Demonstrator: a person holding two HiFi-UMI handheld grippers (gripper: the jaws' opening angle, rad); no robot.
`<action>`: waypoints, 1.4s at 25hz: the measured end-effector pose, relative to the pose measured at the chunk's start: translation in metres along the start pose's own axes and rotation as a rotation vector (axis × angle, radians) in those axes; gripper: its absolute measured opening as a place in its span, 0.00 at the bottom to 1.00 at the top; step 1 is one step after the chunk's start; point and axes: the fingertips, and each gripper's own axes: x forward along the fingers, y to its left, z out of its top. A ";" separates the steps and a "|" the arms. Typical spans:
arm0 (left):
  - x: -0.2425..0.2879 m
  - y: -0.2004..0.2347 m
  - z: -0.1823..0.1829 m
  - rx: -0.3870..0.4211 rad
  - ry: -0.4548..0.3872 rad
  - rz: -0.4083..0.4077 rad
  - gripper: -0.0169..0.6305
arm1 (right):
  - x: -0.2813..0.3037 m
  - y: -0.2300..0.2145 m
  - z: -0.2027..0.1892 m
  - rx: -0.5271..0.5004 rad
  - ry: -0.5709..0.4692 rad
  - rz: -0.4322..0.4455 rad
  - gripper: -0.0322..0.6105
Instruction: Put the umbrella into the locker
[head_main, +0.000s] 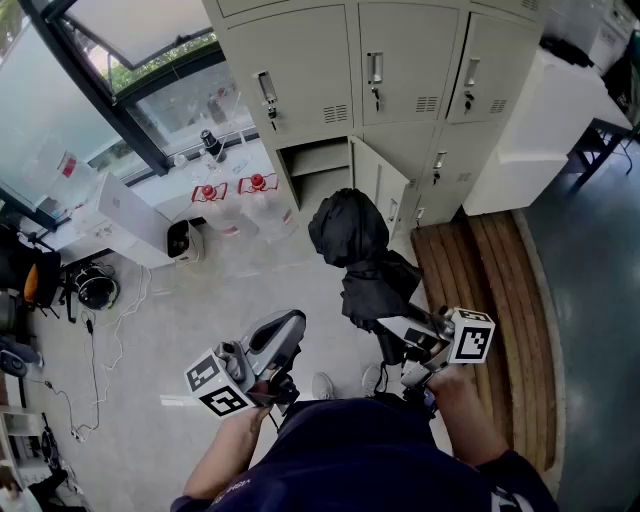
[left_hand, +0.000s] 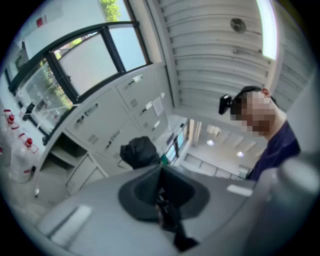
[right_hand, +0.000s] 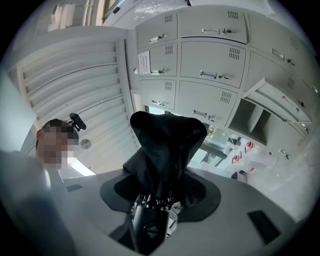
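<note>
Jaws of the right gripper (right_hand: 152, 212) clamp the black folded fabric umbrella (head_main: 352, 240), whose long axis points up-frame toward the open beige metal locker (head_main: 315, 165), just upper left. The left gripper (head_main: 283, 338) has its jaws pressed together.

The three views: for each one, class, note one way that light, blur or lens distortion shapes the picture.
Head view: even daylight, and the lockers splay outward toward the edges. Left gripper view: round fisheye frame with dark corners, a glaring bright strip overhead, soft foreground. Right gripper view: the lockers bow into curves, and the black umbrella shows few folds.
</note>
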 end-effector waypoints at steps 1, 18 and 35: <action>0.000 0.001 0.000 0.000 -0.001 0.000 0.03 | 0.000 -0.001 0.000 0.000 0.001 -0.001 0.36; 0.002 0.011 -0.017 -0.041 0.004 0.022 0.03 | -0.002 -0.014 -0.006 0.016 0.045 -0.056 0.36; 0.016 -0.007 -0.050 -0.027 -0.042 0.116 0.03 | -0.066 -0.051 0.005 0.009 0.152 -0.191 0.36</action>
